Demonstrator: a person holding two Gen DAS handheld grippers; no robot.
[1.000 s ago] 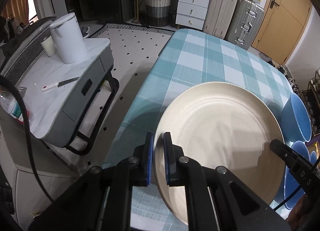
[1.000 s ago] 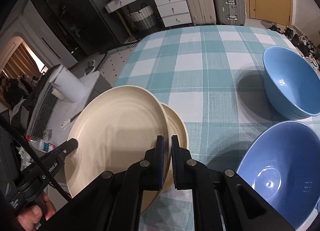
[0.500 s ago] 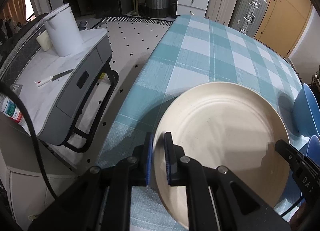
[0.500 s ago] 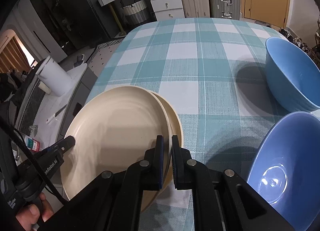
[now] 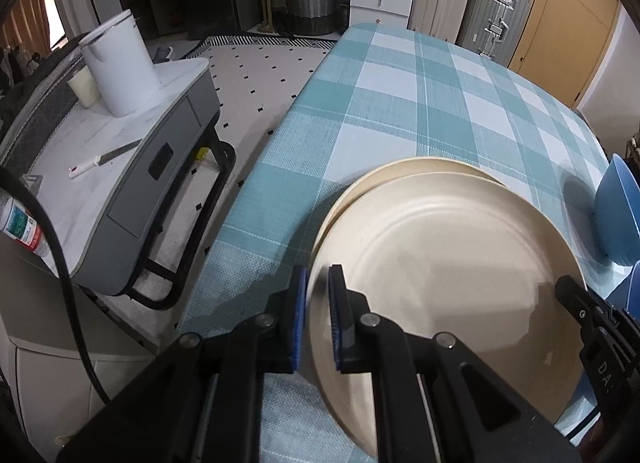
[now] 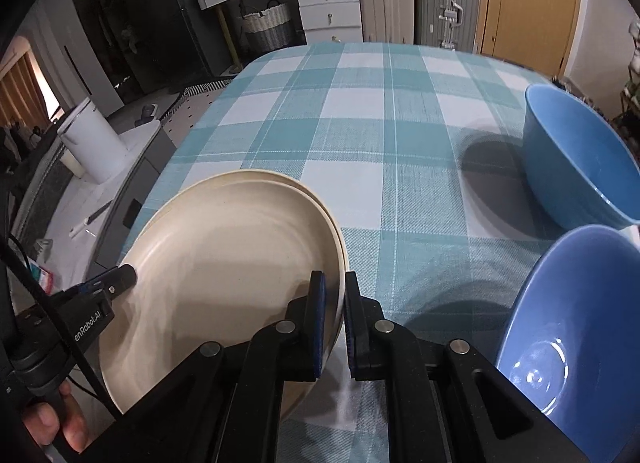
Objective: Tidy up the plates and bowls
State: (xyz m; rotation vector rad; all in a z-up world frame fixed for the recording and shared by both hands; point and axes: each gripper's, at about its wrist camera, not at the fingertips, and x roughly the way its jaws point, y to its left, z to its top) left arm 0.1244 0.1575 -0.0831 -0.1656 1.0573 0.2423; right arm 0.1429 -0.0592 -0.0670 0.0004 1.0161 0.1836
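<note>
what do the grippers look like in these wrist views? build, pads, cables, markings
Both match: the left gripper and right gripper are matte black angular linkages with silver pivot screws and ridged blue pads on the fingers. Thick black cable at left. White lettering ending "enRobot.AI" on the left one's body. No sleeve visible.
</note>
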